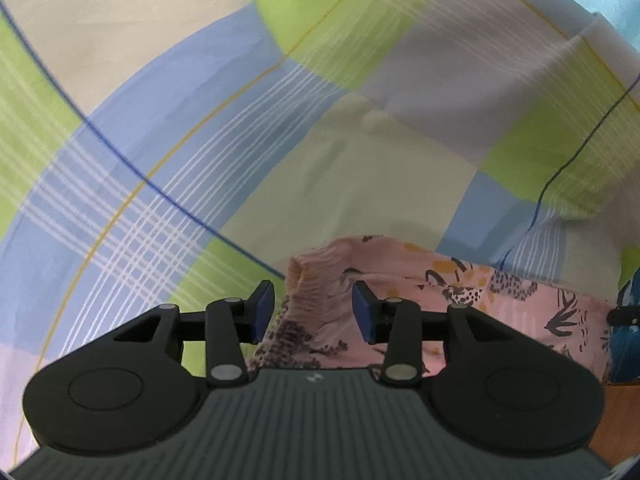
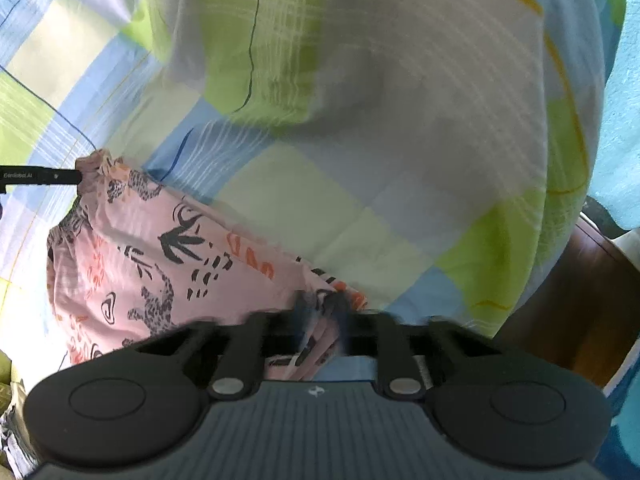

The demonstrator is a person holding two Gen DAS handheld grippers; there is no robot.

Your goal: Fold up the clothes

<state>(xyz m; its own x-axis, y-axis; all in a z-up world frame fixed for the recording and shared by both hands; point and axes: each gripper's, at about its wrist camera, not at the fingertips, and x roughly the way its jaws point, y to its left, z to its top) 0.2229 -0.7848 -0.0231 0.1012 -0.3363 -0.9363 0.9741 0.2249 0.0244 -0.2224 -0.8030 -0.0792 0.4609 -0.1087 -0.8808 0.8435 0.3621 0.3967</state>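
A pink garment with black and orange animal prints [image 1: 460, 300] lies on a checked bedsheet [image 1: 200, 140]. My left gripper [image 1: 314, 312] has its blue pads apart on either side of the garment's gathered waistband corner, not closed on it. In the right wrist view the same garment [image 2: 160, 260] spreads to the left. My right gripper [image 2: 320, 312] is blurred, with its fingers close together around the garment's near edge. The left gripper's finger [image 2: 40, 176] shows at the garment's far corner.
The checked sheet [image 2: 360, 140] in green, blue and cream covers the bed, with a raised fold at the right. A brown wooden surface [image 2: 580, 300] and a turquoise wall [image 2: 624, 100] lie at the right.
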